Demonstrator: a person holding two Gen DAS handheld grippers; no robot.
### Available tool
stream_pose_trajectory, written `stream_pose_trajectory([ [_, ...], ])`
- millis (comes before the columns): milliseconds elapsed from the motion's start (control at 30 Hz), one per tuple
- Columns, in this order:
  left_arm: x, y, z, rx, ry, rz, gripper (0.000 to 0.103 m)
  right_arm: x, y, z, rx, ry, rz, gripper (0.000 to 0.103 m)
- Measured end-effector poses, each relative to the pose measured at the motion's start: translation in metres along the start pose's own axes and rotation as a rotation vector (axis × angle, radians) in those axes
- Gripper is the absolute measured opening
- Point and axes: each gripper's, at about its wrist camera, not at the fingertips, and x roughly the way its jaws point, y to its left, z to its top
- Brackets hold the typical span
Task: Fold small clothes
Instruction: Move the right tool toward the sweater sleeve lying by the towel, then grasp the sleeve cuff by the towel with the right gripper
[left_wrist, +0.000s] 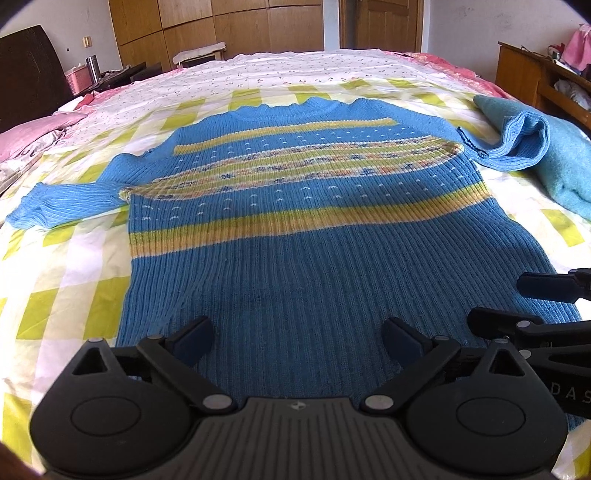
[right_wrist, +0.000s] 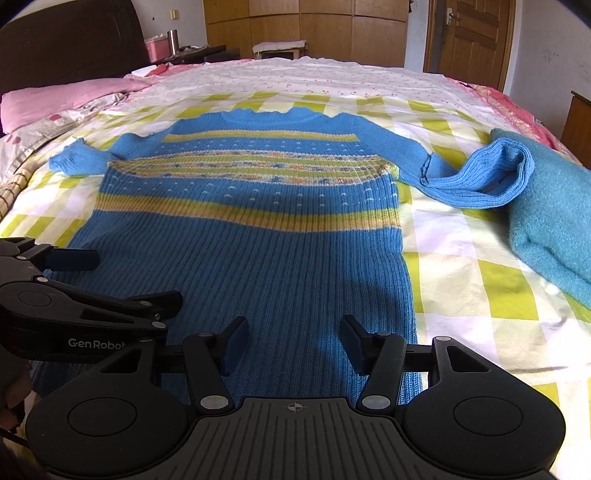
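Sweater (left_wrist: 295, 229) lies flat mid-bed, hem at the near edge of the bed (left_wrist: 66, 258). Left gripper (left_wrist: 297, 341) and right gripper (right_wrist: 291, 345), both spread and empty, hover over the hem. Pinching only the top knit layer would likely skew the fold; the right sleeve draped on a teal garment (right_wrist: 554, 229) could drag.

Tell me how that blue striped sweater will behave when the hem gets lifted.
The sweater is ribbed knit lying flat on the checked bedsheet, so it will probably drape and sag, not stay stiff. Its right sleeve lies against a teal garment and may drag. Both the left gripper and right gripper stand open above the hem.
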Motion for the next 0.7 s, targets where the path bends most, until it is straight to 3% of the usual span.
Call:
stream_pose_trajectory([
  [300,0.002,0.004,-0.004,-0.017,0.015,-0.024,0.103,-0.01,-0.015,0.018,-0.054,-0.061,-0.053,0.046],
  [500,-0.001,0.006,-0.007,-0.016,0.003,-0.038,0.103,-0.016,-0.043,0.046,-0.203,-0.129,-0.198,0.045],
  [700,-0.007,0.016,0.002,-0.08,-0.017,-0.105,0.103,0.002,-0.054,0.071,-0.451,-0.178,-0.305,0.045],
])
